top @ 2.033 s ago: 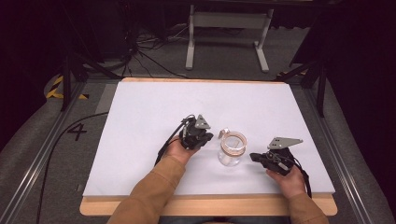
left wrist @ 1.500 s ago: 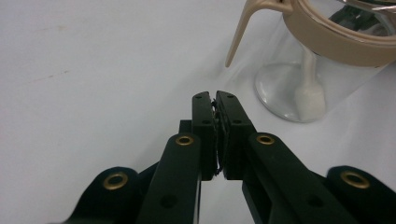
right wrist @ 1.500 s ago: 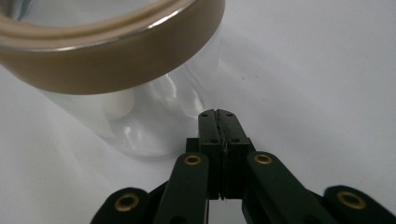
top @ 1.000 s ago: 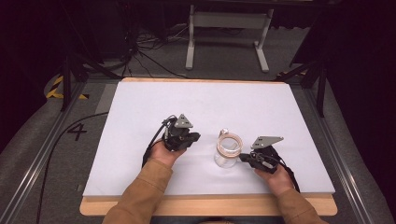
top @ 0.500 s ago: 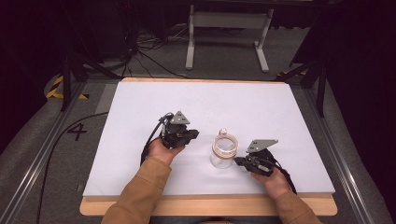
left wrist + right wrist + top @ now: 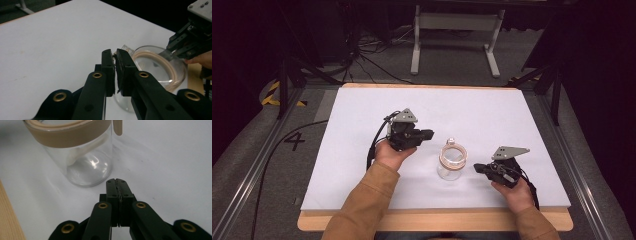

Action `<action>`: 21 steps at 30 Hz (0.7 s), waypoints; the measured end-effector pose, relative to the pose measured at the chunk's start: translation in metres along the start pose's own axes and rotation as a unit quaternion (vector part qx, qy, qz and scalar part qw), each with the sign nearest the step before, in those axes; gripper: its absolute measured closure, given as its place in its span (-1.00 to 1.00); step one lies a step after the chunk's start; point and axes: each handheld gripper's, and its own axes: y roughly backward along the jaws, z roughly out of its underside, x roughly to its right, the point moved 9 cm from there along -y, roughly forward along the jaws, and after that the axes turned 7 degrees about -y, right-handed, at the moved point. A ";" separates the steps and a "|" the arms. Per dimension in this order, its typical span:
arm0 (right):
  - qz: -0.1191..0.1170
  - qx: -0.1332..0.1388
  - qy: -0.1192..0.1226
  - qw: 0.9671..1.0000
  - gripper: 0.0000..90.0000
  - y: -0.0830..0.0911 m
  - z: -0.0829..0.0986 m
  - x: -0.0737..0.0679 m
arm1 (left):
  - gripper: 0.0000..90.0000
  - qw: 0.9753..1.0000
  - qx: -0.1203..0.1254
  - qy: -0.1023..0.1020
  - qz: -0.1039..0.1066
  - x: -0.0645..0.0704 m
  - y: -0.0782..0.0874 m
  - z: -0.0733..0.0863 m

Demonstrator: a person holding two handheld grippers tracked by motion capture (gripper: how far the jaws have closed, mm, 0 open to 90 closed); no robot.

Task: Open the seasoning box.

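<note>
- Nearest the person in the high view: right gripper (image 6: 478, 168), held low above the white table top (image 6: 362, 115), tips aimed left at the glass jar (image 6: 452, 162). Tips just beside the jar's wall; contact cannot be told from here.
- Right gripper view: jaws pressed together, pad to pad, nothing between them. The jar stands just ahead of the tips, apart from them, with a strip of bare white surface between. Jar is clear and upright, with a tan band around its rim and a tan tab hanging at one side.
- Wooden table edge (image 6: 8, 220) shows at the lower left of that view.
- Jar sits on the white top, between the two grippers, somewhat toward the near edge.
- Left gripper (image 6: 428, 134) is a little farther back, to the jar's left and higher, tips pointing right toward it.
- Left gripper view: jaws nearly shut, a thin slit between the pads, holding nothing. Jar rim lies just beyond the tips; the right gripper shows at the jar's far side.
- Farthest: dark floor with cables and a grey metal stand (image 6: 456, 22) beyond the table.
</note>
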 end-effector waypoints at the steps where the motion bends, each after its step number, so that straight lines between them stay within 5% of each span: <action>1: 0.000 0.002 -0.001 1.000 1.00 0.001 0.000 -0.001 | 0.88 1.000 0.000 -0.001 0.007 0.001 -0.001 -0.002; 4: 0.000 0.002 0.001 1.000 1.00 0.002 0.001 -0.002 | 0.85 1.000 0.007 -0.007 0.030 0.005 -0.009 -0.008; 7: -0.012 0.003 0.002 1.000 1.00 0.003 0.002 -0.005 | 0.89 0.999 0.004 -0.016 0.029 0.007 -0.018 -0.011; 16: -0.022 0.006 0.002 1.000 1.00 0.005 0.005 -0.008 | 0.85 0.998 0.001 0.026 0.051 0.005 -0.051 -0.008; 21: -0.026 0.007 0.001 1.000 1.00 0.007 0.007 -0.011 | 0.82 0.999 -0.005 0.019 0.040 0.005 -0.056 -0.006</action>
